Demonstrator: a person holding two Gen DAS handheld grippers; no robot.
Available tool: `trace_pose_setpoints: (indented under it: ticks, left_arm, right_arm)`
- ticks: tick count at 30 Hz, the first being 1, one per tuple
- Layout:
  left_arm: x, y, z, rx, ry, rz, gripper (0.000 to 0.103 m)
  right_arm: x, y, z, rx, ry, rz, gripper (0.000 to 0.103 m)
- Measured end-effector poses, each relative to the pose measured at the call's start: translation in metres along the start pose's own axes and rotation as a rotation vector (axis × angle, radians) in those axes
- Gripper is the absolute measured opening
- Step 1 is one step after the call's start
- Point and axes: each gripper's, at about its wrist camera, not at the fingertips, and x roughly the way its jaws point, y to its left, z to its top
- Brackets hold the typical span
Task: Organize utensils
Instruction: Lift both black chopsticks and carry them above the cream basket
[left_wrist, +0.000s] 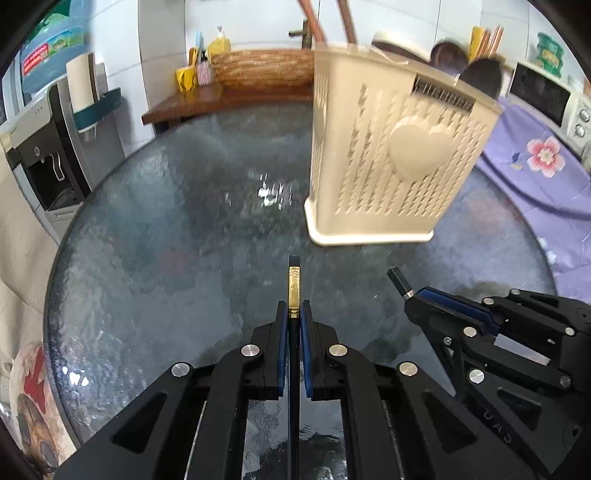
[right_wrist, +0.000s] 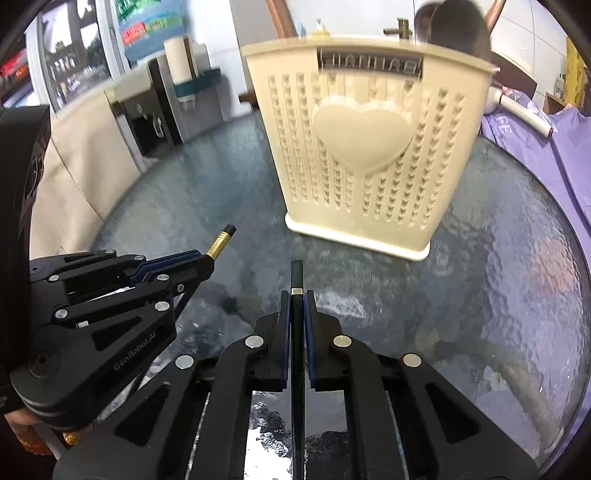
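Note:
My left gripper (left_wrist: 294, 308) is shut on a black chopstick with a gold band (left_wrist: 294, 284), whose end pokes out past the pads. Beside it on the right, my right gripper (left_wrist: 415, 295) is shut on a black chopstick with a silver ring (left_wrist: 398, 280). The right wrist view shows the same: the right gripper (right_wrist: 296, 295) clamps the silver-ringed chopstick (right_wrist: 296, 275), and the left gripper (right_wrist: 205, 258) holds the gold-banded one (right_wrist: 221, 240). A cream perforated utensil holder (left_wrist: 388, 155) (right_wrist: 362, 147) with a raised heart stands upright on the table beyond both grippers, with dark spoons and wooden handles in it.
Everything rests on a round textured glass table (left_wrist: 166, 240) (right_wrist: 498, 258). A purple floral cloth (left_wrist: 535, 166) lies at the right edge, with a microwave (left_wrist: 546, 96) behind. A water dispenser (left_wrist: 48, 147) stands to the left, and a wooden shelf (left_wrist: 229, 96) behind.

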Motion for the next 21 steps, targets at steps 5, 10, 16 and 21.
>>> trace_pose_setpoints:
  ticks: [5,10,16,21]
  left_arm:
    - [-0.037,0.002,0.011,-0.02,-0.09,-0.046,0.007]
    - [-0.069,-0.002,0.021,-0.027,-0.177,-0.08,0.007]
    - [-0.109,-0.006,0.027,-0.037,-0.265,-0.145,0.007]
    - [-0.128,-0.01,0.029,-0.032,-0.307,-0.188,0.007]
  right_arm:
    - [-0.035,-0.011,0.011,0.029,-0.089,0.069,0.008]
    - [-0.077,-0.017,0.023,0.03,-0.196,0.116,0.008]
    - [-0.119,-0.029,0.03,0.051,-0.273,0.179,0.008]
    - [-0.142,-0.03,0.036,0.051,-0.316,0.215,0.008]
